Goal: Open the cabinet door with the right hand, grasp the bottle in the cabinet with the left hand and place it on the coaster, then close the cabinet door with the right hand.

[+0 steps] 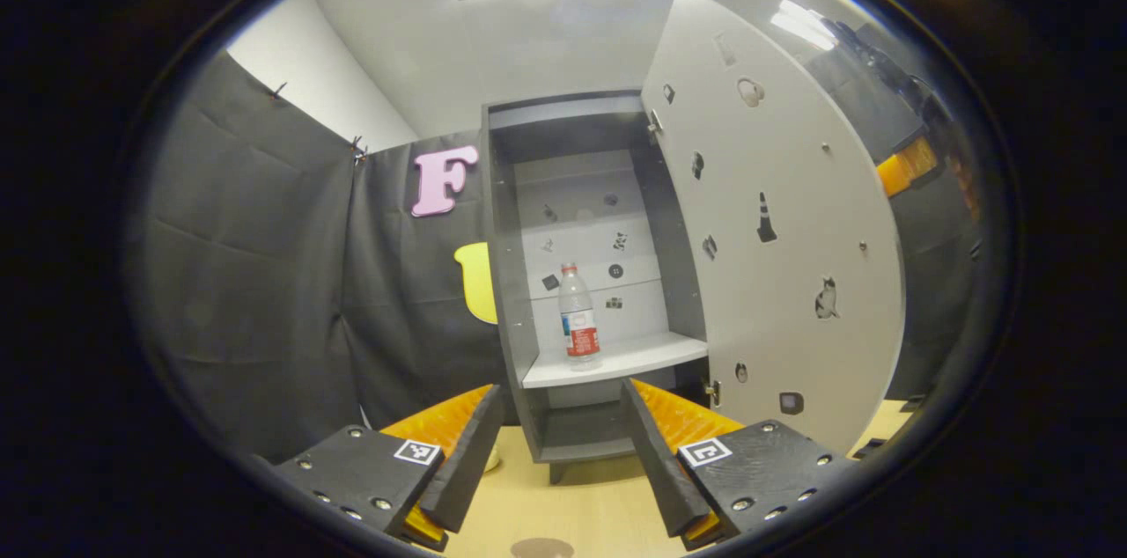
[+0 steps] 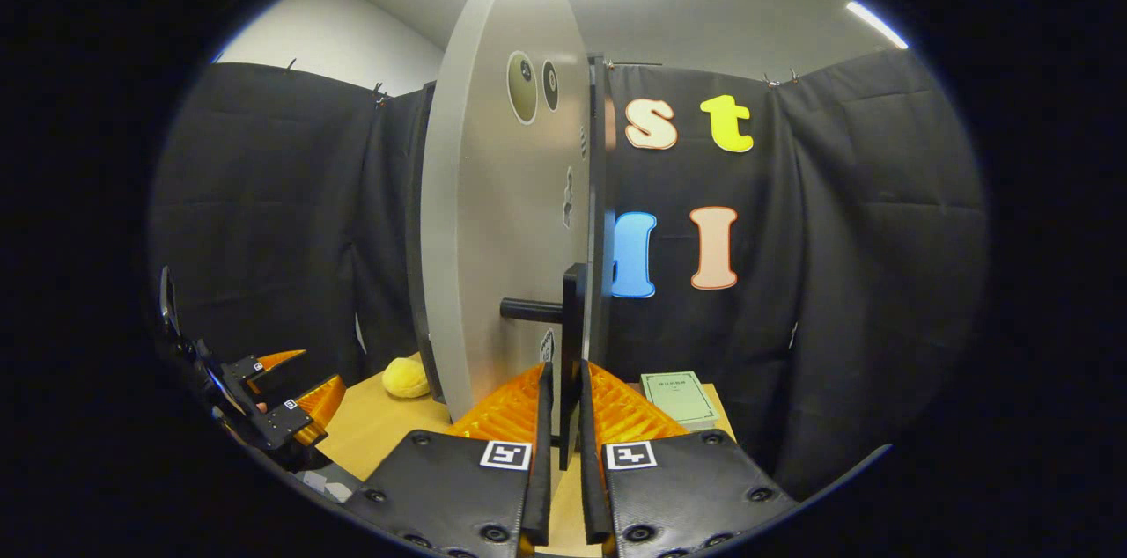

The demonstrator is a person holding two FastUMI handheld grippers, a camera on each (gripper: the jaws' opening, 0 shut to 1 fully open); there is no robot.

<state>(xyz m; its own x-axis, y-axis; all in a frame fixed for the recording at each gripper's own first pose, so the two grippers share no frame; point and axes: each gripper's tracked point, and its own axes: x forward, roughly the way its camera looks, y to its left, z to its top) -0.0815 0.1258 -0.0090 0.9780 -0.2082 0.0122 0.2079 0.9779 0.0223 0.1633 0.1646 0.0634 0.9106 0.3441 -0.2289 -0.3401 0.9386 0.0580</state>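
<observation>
The grey cabinet (image 1: 506, 276) stands open, its door (image 1: 775, 223) swung out to the right. A clear water bottle (image 1: 578, 316) with a red cap and red label stands upright on the white shelf (image 1: 634, 357) inside. My left gripper (image 1: 559, 452) is open, held in front of the cabinet, well short of the bottle. A brown coaster (image 1: 541, 547) lies on the table just below it. In the right gripper view my right gripper (image 2: 563, 378) is shut on the black door handle (image 2: 572, 320) of the door (image 2: 502, 215), one finger on either side of the bar. The left gripper (image 2: 282, 404) shows at lower left.
The wooden table (image 1: 572, 496) carries the cabinet. A yellow soft object (image 2: 405, 378) lies on the table left of the door. A green book (image 2: 678, 400) lies to the right of it. Black cloth walls close in all sides.
</observation>
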